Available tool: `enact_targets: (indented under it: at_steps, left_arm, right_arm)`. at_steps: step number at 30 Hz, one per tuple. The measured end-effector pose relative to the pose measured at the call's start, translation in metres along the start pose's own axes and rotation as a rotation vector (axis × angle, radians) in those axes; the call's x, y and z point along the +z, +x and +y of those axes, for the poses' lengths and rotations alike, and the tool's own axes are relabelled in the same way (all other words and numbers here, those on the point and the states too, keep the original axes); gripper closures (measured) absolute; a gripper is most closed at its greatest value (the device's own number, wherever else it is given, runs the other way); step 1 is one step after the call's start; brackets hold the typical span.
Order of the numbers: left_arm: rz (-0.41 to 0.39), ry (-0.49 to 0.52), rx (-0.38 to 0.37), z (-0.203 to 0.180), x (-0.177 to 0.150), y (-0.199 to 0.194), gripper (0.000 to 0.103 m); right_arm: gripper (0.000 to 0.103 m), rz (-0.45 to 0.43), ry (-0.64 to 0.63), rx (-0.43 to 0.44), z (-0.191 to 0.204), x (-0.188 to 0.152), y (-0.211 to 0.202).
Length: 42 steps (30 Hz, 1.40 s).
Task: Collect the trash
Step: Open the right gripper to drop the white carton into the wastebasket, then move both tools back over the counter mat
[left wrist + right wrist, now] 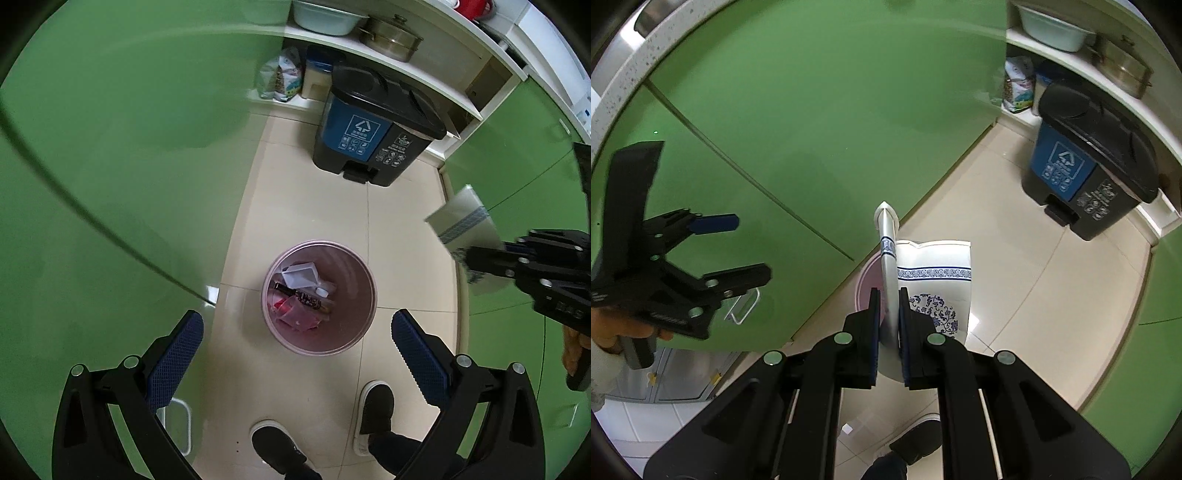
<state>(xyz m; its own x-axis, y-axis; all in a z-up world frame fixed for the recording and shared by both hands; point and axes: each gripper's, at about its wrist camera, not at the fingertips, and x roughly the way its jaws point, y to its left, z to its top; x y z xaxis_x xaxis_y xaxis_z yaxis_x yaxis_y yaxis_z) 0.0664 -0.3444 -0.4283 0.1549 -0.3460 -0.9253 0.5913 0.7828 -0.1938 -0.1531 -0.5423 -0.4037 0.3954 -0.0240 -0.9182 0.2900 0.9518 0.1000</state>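
A pink waste bin [354, 284] stands on the tiled floor and holds a clear plastic box, a dark bottle [301, 297] and red wrappers. My left gripper [297, 325] hovers above it, open wide with nothing between its fingers. My right gripper [889, 295] is shut on a flattened white paper cup [934, 280] with a blue pattern, holding it edge-on above the bin's rim [866, 280], which the cup mostly hides. In the left wrist view, the right gripper [476, 258] and its cup [458, 218] come in from the right. The left gripper [746, 247] shows at the left of the right wrist view.
A black and blue two-part pedal bin [373, 129] stands at the far end of the floor. Green cabinet doors [110, 147] line both sides. Shelves behind hold a basin [325, 18], a steel pot [391, 37] and bags. The person's shoes [376, 410] are near the bin.
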Motion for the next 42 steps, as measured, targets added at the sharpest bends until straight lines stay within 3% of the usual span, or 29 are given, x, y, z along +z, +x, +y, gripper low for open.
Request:
enact_targets:
  at_steps: [3,4,5,6,7,8,16,24,32,42]
  left_arm:
    - [-0.001,-0.005,0.010,0.008,-0.004,0.000,0.006]
    - [-0.001,-0.007,0.015,0.010,-0.004,0.001,0.006]
    - [0.001,-0.013,0.016,0.013,-0.005,0.003,0.006]
    - [0.003,-0.020,0.018,0.016,-0.005,0.005,0.006]
    - [0.004,-0.024,0.018,0.019,-0.005,0.005,0.006]
    - [0.005,-0.028,0.020,0.020,-0.006,0.007,0.006]
    - [0.030,-0.017,0.014,0.020,-0.005,0.017,0.006]
    - [0.025,0.018,0.000,0.003,-0.004,-0.006,0.006]
    - [-0.015,0.019,-0.012,-0.034,-0.006,-0.096,0.006]
    - [-0.131,-0.112,0.071,-0.044,-0.022,-0.271,0.006]
  right_arm:
    - [0.092,0.001,-0.031,-0.009,0.007,0.006,0.011]
    - [0.087,0.003,-0.032,-0.021,0.007,0.007,0.015]
    - [0.061,0.001,-0.028,-0.032,0.007,0.008,0.017]
    - [0.043,-0.006,-0.022,-0.037,0.007,0.008,0.018]
    - [0.016,-0.027,-0.008,-0.043,0.005,0.007,0.018]
    - [0.010,-0.037,-0.001,-0.052,0.004,0.007,0.018]
    - [0.006,0.017,0.051,-0.104,-0.008,-0.001,0.025]
    - [0.005,0.024,0.085,-0.132,-0.006,-0.002,-0.003]
    - [0.005,-0.015,0.062,-0.151,0.022,0.001,-0.096]
    - [0.003,-0.075,-0.079,-0.092,0.100,0.021,-0.246]
